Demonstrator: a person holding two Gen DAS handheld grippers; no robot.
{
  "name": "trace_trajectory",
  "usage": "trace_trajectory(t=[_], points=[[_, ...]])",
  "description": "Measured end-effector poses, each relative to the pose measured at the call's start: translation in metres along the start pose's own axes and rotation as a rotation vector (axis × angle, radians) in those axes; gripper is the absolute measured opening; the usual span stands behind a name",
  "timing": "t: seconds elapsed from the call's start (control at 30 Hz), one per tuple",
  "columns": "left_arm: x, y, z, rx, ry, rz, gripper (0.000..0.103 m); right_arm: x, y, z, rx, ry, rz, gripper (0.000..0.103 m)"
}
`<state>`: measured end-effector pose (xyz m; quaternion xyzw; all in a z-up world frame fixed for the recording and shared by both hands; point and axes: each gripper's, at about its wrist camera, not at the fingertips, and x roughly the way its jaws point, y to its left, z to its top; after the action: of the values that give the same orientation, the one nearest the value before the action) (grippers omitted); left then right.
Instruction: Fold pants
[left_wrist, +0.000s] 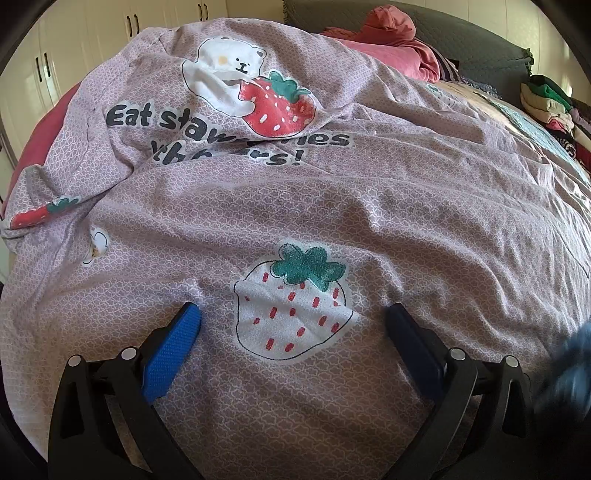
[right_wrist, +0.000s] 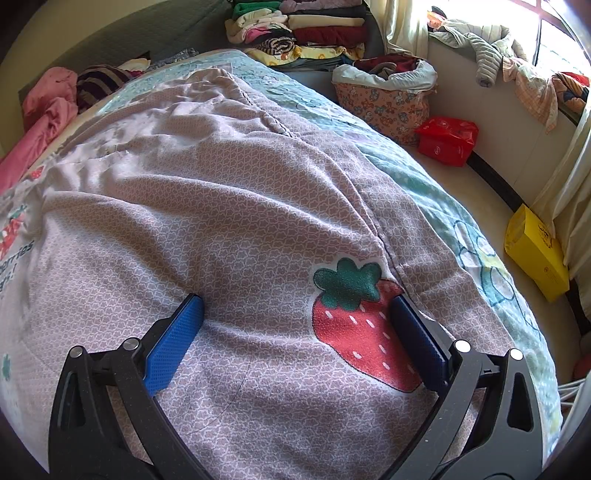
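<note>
The pants (left_wrist: 332, 206) are mauve with a small white cloud pattern, strawberry prints and black lettering, and lie spread and wrinkled over the bed. My left gripper (left_wrist: 293, 314) is open just above the cloth, its blue pads on either side of a pale strawberry print (left_wrist: 291, 314). In the right wrist view the same pants (right_wrist: 207, 206) fill the frame. My right gripper (right_wrist: 297, 306) is open too, low over the fabric, with a red strawberry print (right_wrist: 354, 325) near its right pad, close to the seam. Neither holds cloth.
A teal bedspread (right_wrist: 424, 184) shows beside the pants. Pink clothes (left_wrist: 399, 40) lie at the bed's head. Folded clothes (right_wrist: 303, 29) are stacked at the far side. On the floor are a patterned laundry basket (right_wrist: 384, 99), a red bag (right_wrist: 447, 140) and a yellow bag (right_wrist: 535, 251).
</note>
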<state>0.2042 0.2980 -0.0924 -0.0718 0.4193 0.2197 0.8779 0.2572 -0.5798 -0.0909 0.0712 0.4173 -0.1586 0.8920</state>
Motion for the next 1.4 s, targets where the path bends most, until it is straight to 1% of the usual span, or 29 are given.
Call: trace_trajectory(t=[1.1,1.13,1.4], points=[[0.001,0.002,0.001,-0.001,0.000,-0.001,0.099,0.000,0.001,0.000,0.001,0.000,0.001,0.095],[-0.009,-0.008,-0.008,0.000,-0.001,0.001,0.099,0.000,-0.001,0.000,0.001,-0.001,0.002,0.095],[-0.008,-0.007,-0.007,-0.002,-0.006,0.006,0.099,0.000,0.001,0.000,0.001,0.000,0.001,0.095]])
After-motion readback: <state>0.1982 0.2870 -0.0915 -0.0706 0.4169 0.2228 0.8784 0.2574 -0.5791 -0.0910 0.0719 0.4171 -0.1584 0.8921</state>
